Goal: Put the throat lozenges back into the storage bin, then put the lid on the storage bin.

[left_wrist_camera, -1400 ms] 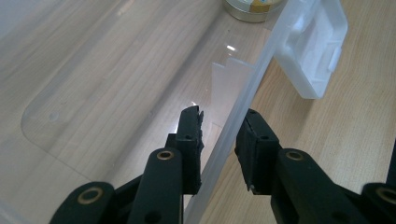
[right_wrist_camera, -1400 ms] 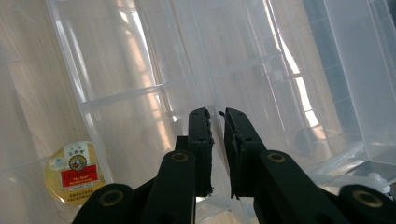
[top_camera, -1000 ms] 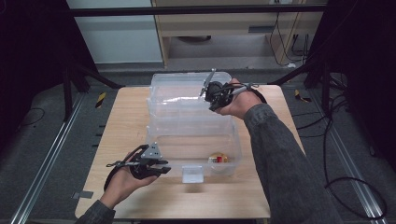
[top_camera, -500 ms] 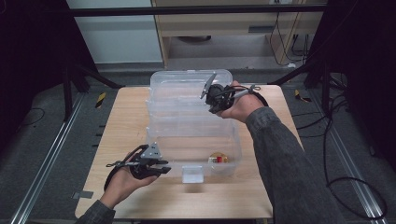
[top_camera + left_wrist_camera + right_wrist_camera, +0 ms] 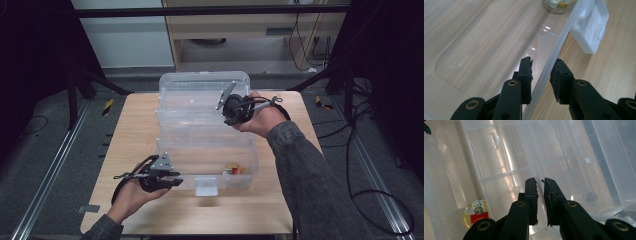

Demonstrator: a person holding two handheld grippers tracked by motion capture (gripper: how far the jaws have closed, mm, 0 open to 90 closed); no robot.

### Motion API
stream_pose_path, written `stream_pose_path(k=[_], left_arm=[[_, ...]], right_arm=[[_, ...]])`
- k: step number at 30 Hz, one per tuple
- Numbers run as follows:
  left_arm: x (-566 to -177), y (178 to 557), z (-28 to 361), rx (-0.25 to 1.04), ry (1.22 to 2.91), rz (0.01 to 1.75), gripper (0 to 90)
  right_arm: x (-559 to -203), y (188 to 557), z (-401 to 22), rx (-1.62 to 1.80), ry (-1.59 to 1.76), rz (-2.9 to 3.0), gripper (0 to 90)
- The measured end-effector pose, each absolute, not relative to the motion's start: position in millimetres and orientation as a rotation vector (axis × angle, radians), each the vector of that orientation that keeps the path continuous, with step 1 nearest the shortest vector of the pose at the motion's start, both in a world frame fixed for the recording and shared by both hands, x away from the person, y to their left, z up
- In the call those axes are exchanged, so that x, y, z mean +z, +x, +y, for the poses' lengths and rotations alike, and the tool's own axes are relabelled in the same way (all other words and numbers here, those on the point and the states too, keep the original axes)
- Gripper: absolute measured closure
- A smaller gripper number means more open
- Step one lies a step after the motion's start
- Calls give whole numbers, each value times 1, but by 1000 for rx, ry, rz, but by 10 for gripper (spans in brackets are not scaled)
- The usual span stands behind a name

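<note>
A clear plastic box [image 5: 205, 150] is seen mid-frame. Its front wall is straddled by the left gripper [image 5: 541, 72]; contact cannot be told. Its lid edge is clamped by the right gripper [image 5: 540, 185]. A round tin [image 5: 476, 213] bears an unreadable red-and-gold label at lower left.

In your left gripper view the tin [image 5: 559, 5] at the top edge is cut off, so you see just its lower rim. The box wall [image 5: 549, 72] runs out of frame at the bottom. In your right gripper view the tin's label print is too small to read. In the high view your right hand [image 5: 260, 120] hides the jaw tips.
</note>
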State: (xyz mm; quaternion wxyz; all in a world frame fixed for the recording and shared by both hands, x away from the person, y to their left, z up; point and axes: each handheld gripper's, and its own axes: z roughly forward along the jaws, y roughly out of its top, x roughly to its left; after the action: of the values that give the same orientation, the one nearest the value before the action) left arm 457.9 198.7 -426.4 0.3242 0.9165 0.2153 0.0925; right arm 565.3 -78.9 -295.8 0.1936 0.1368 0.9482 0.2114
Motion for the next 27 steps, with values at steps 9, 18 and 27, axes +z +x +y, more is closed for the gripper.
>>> stream_pose_path(k=[9,18,27], left_arm=[[-427,458,199,241,2402,562,705],[-427,458,199,241,2401,564,705],[-427,458,199,240,2400,565,704]], right_arm=[[-296,558,-80,599,372,2654,817],[-298,547,-81,613,361,2645,816],[-300,539,-82,617,348,2638,815]])
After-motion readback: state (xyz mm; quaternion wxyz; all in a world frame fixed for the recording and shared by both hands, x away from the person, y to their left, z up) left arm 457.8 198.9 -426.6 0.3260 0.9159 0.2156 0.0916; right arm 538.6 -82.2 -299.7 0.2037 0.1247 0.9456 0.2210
